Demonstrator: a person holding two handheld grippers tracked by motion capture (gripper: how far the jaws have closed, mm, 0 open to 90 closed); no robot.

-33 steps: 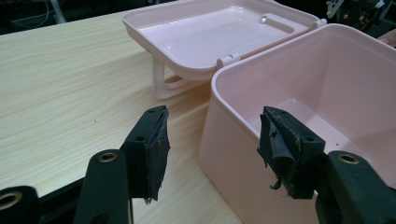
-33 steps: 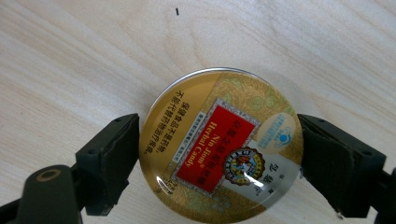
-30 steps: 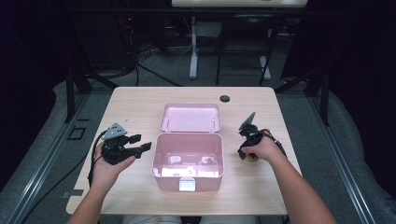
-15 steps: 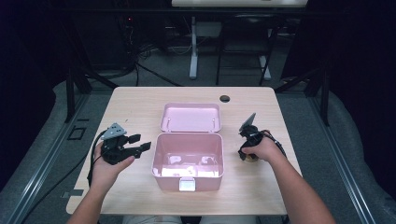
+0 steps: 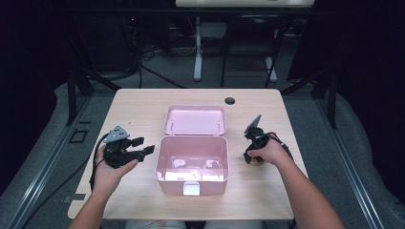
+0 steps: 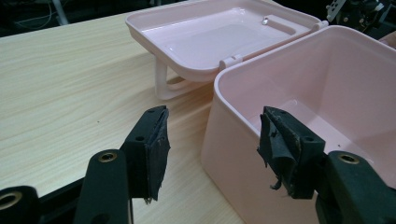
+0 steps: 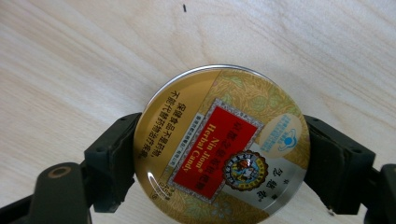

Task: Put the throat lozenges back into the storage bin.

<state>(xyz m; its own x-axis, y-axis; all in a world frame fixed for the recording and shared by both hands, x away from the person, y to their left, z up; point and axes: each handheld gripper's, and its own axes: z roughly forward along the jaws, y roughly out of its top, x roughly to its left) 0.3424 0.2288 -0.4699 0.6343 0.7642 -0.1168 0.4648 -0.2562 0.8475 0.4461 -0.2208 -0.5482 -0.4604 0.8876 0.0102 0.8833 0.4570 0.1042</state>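
Right tongs [image 7: 219,154]: I hold them pointing down at the worktop [image 5: 143,105], at about 3 o'clock from the pink box; their two black jaws press against opposite edges of the round candy tin, clamped on it.
Candy tin [image 7: 219,147]: gold lid with a red label reading "Herbal Candy"; it sits between my right jaws, just over the pale wood. From the high view it peeks out under my right hand [image 5: 267,151], close to the box's right wall but apart from it.
Left tongs [image 6: 212,149]: jaws spread wide with nothing between them; I hold them at about 9 o'clock from the box, aimed at its near left corner.
Pink box [image 5: 191,164]: plastic, open, at the middle of the worktop; some small things lie inside, too blurred for me to name.
Lid [image 5: 195,119]: swung back flat at 12 o'clock from the box, hinged to its rear edge.
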